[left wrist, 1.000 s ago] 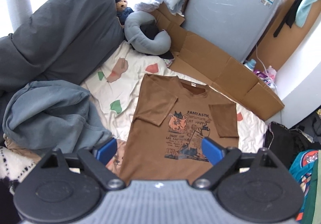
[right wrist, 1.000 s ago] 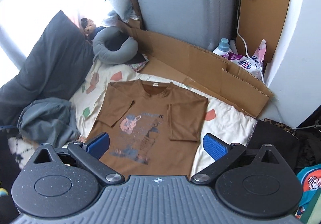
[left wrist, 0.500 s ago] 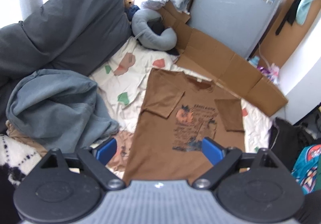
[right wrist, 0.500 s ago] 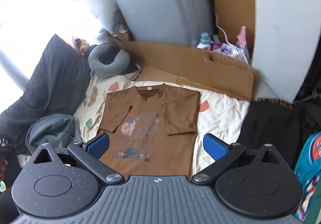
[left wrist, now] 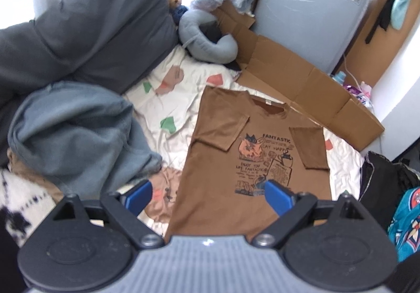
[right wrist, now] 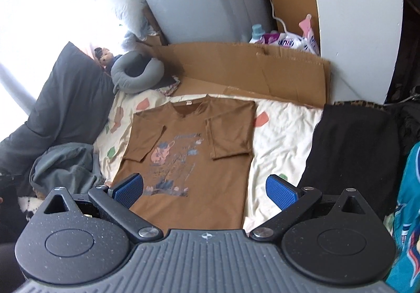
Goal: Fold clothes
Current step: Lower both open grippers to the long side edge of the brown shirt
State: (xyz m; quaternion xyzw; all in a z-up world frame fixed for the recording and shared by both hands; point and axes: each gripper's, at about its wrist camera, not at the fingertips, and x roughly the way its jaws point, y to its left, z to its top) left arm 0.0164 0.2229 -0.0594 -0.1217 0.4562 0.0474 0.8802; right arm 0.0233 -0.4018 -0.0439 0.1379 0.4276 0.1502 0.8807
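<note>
A brown T-shirt [left wrist: 223, 161] lies flat and face up on the bed sheet [left wrist: 178, 114], collar at the far end, hem at the near end; both short sleeves are folded inward over the chest, the left one lying diagonally, the right one straight along the side; a printed graphic with the word FANTASTIC sits between them. In the right wrist view the same T-shirt [right wrist: 194, 151] fills the middle of the cream sheet [right wrist: 283, 140], with bare sheet to its right.

The left gripper [left wrist: 207, 195] hangs above the near part of the shirt, its jaws wide apart and holding nothing; its right blue pad shows over the lower edge of the print, its left pad over the sheet just left of the shirt. The right gripper [right wrist: 207, 189] also hangs over the near hem, jaws spread wide and empty; its left pad sits over the shirt's left edge, its right pad over the bare sheet.

A crumpled grey garment [left wrist: 76, 132] is heaped left of the shirt; a dark grey pillow [left wrist: 86, 30] leans behind it; a grey neck pillow [left wrist: 207, 40] lies at the far left of the sheet; flattened cardboard [left wrist: 302, 82] lines the far edge of the bed; a black cloth [right wrist: 351, 148] lies at the right.
</note>
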